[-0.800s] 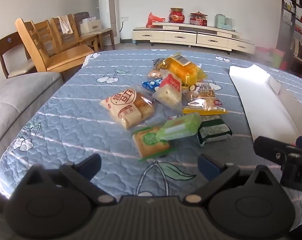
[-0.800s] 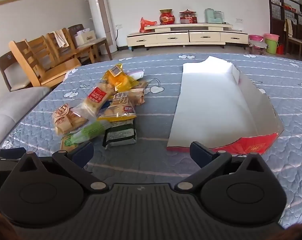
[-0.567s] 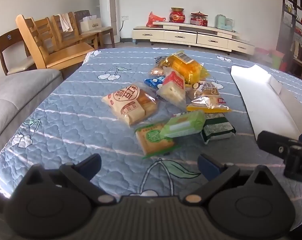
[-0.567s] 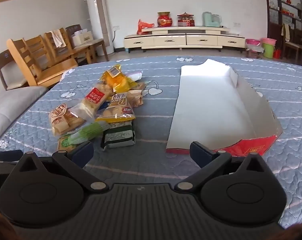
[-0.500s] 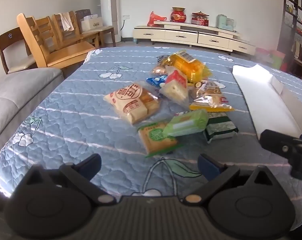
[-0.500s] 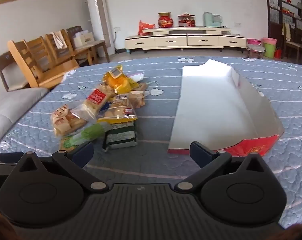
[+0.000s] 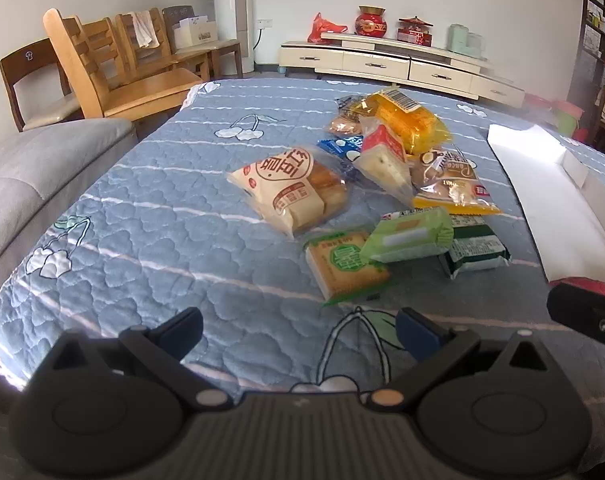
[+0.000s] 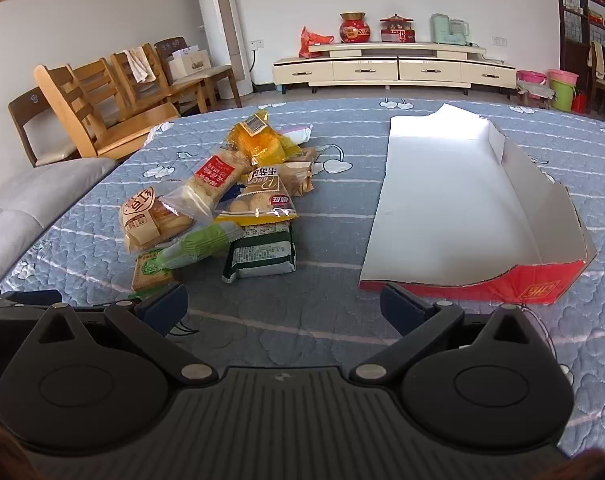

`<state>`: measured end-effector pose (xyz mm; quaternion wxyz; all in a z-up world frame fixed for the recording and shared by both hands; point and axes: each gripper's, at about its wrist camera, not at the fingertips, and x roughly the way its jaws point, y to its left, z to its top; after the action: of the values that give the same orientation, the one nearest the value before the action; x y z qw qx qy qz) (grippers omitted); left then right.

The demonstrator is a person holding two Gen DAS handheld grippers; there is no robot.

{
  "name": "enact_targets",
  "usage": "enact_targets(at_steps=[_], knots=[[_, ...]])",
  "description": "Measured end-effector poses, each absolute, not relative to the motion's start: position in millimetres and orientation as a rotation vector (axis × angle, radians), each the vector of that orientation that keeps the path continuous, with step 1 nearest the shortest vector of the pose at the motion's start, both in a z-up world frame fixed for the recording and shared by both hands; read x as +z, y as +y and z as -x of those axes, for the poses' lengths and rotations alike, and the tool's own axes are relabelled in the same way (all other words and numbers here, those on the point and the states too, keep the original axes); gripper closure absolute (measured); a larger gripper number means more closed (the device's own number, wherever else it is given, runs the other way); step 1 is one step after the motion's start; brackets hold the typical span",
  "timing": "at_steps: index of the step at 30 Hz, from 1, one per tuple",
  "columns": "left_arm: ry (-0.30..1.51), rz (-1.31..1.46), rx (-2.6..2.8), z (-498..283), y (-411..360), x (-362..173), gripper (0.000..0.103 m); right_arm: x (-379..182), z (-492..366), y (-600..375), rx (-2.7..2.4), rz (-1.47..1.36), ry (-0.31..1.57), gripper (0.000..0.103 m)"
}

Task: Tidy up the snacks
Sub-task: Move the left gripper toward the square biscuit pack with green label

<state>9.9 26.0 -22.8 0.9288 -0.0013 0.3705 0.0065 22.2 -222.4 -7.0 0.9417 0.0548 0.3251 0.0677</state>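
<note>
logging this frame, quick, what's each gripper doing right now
Left gripper: open, holding nothing.
Right gripper: open, holding nothing.

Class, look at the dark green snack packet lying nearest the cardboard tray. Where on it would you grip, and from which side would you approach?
Grip the dark green packet across its short width, coming from above with the right gripper. It lies flat on the quilt with its near end and tray-side edge clear. Its far end is tucked under the yellow bag, so lift the near half.
</note>
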Motion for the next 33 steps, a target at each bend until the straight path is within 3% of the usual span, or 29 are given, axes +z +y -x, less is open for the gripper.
enact_targets(at_steps=[21,28,33], knots=[[0.760,0.014,0.036,-66,10,-45,0.002,-16,-28,-218,0.110,-0.088,0.686,0.000],[0.743,0.021,0.013,-68,18,-46,0.017,-20,-34,-215,0.109,-0.087,0.708,0.000],[0.739,0.013,0.002,-66,21,-45,0.017,-19,-33,-208,0.121,-0.070,0.712,0.000]])
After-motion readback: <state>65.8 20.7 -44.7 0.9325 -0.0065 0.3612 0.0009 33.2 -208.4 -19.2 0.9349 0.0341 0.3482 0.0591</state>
